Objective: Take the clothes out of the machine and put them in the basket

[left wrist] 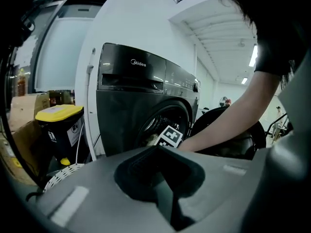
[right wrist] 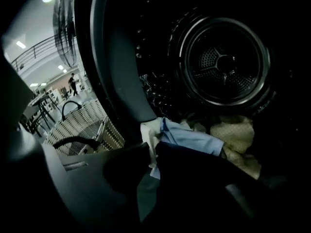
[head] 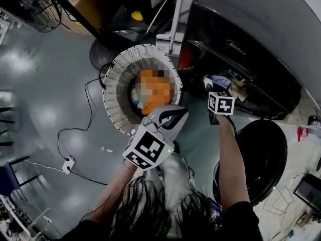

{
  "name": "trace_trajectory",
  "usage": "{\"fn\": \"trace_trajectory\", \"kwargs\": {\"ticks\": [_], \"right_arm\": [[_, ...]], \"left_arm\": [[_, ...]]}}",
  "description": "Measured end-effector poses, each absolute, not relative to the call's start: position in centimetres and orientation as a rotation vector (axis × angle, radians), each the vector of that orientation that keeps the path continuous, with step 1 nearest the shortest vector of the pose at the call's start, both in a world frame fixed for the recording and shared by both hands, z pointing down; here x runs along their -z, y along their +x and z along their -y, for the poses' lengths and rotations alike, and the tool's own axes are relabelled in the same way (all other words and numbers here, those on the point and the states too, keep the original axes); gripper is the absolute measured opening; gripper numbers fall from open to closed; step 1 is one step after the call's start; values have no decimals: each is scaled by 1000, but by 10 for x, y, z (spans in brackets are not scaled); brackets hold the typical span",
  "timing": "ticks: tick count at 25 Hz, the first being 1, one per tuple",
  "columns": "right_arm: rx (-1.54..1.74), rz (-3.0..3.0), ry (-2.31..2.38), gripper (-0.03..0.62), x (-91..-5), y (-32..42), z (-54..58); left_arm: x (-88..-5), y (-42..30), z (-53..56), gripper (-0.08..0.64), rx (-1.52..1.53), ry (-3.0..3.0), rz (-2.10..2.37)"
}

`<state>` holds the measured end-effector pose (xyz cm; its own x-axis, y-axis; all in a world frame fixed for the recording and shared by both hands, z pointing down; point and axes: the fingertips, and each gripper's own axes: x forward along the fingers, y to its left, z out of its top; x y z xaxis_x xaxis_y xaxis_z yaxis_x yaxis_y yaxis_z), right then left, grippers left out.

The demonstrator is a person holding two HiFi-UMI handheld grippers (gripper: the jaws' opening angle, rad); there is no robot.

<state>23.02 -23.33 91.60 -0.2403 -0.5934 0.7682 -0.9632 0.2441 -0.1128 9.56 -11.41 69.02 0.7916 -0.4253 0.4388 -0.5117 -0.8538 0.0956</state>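
My right tool (right wrist: 151,152) is at the mouth of the washing machine (head: 251,39). Its jaws are pinching the edge of a light blue garment (right wrist: 189,137), which lies at the front of the machine's drum (right wrist: 223,62) and touches a yellowish cloth (right wrist: 235,132) beside it. My left tool (left wrist: 160,152) hangs outside the machine on its basket side, jaws pressed together on nothing. The white basket (head: 113,92) stands just beside the machine, with orange fabric (head: 153,99) inside.

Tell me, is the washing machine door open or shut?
Open. The round door is swung aside, and clothes show inside the drum.
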Motion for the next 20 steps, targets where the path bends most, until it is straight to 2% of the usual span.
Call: {"fn": "trace_trajectory", "kwargs": {"ticks": [4,20], "right_arm": [[-871,1995,1444,44,-894,226,217],[-999,2159,1519,41,-765,236,138]], "left_arm": [[-686,87,109,0,-613,2741,744],[-628,94,86,6,-648,2716,682]]}}
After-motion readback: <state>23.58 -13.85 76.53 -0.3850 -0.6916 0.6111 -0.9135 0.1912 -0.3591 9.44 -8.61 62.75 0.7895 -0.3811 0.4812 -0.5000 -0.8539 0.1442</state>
